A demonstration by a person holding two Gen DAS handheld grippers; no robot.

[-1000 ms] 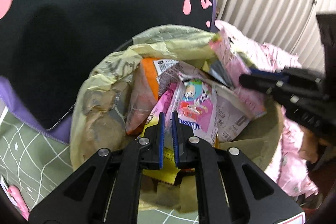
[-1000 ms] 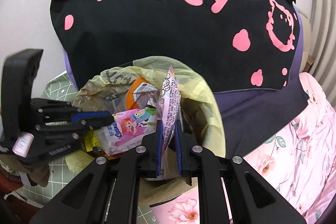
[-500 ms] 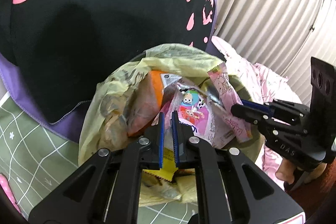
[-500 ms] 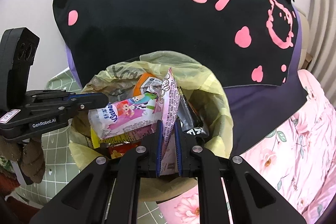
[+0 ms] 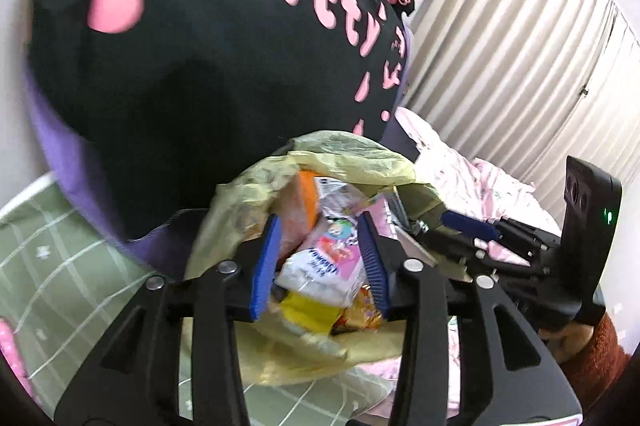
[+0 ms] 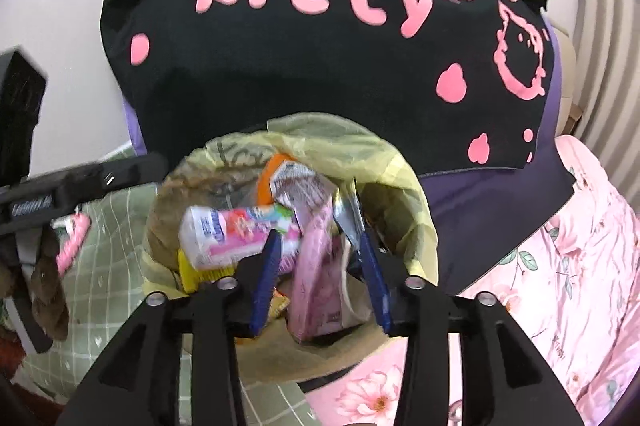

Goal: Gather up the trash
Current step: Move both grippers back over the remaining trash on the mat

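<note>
Hovering over the trash bin (image 6: 404, 182), I have both grippers aimed down into its yellow liner bag (image 5: 352, 154). My left gripper (image 5: 318, 262) has its blue-padded fingers (image 5: 264, 262) spreading apart, and the white-and-pink snack wrapper (image 5: 320, 262) shows in the gap between them, lying on the heap with neither pad pressing it. My right gripper (image 6: 320, 266) is likewise opening; a pink wrapper (image 6: 316, 282) stands nearly upright between its fingers (image 6: 266, 270), leaning on the other trash, and I see no pad gripping it.

The bin is packed: an orange packet (image 6: 272, 170) at the back, a silvery crumpled wrapper (image 6: 300, 182) beside it, a yellow packet (image 5: 308, 310) lower down under the white-and-pink one (print on most of them is too blurred for me to read).

From the left camera my right gripper reaches in from the right side, just over the bin's rim. From the right camera the left one appears at the left edge, blurred.

Behind the bin hangs a black cloth (image 6: 320, 66) with pink "kitty" lettering, over a purple layer (image 5: 52, 122). A green grid-patterned sheet (image 5: 60, 258) lies to the left of the bin, pink floral bedding (image 6: 560, 266) to its right, and pale vertical blinds (image 5: 520, 46) stand beyond.
</note>
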